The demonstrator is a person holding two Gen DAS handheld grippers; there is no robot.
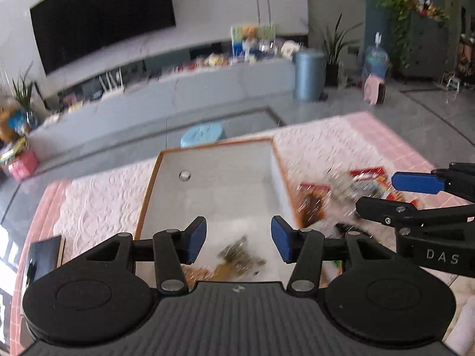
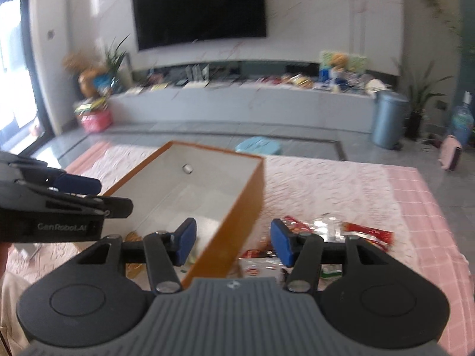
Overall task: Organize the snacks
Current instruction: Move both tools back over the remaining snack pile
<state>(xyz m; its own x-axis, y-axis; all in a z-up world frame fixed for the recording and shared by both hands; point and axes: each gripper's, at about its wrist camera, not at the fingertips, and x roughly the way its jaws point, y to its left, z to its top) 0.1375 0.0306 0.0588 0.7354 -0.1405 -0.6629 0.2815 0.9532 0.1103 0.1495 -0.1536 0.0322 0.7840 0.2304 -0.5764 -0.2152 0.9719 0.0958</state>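
Note:
An orange box with a white inside [image 1: 279,166] [image 2: 249,198] stands on the pink cloth. A few snack packets [image 1: 237,258] lie at the near end of its floor. My left gripper [image 1: 239,241] hovers open above them with nothing between its blue pads. More packets, red and silver [image 1: 353,187] [image 2: 335,231], are scattered on the cloth right of the box. My right gripper [image 2: 233,243] is open over the box's near right wall, holding nothing. Each gripper shows in the other's view: the right one [image 1: 415,192] at the right edge, the left one [image 2: 74,192] at the left edge.
The table carries a pink quilted cloth [image 2: 341,184]. A dark flat object [image 1: 44,255] lies at its left edge. Beyond are a light blue stool [image 2: 258,145], a long TV cabinet [image 2: 237,101], a blue bin [image 2: 389,118] and potted plants.

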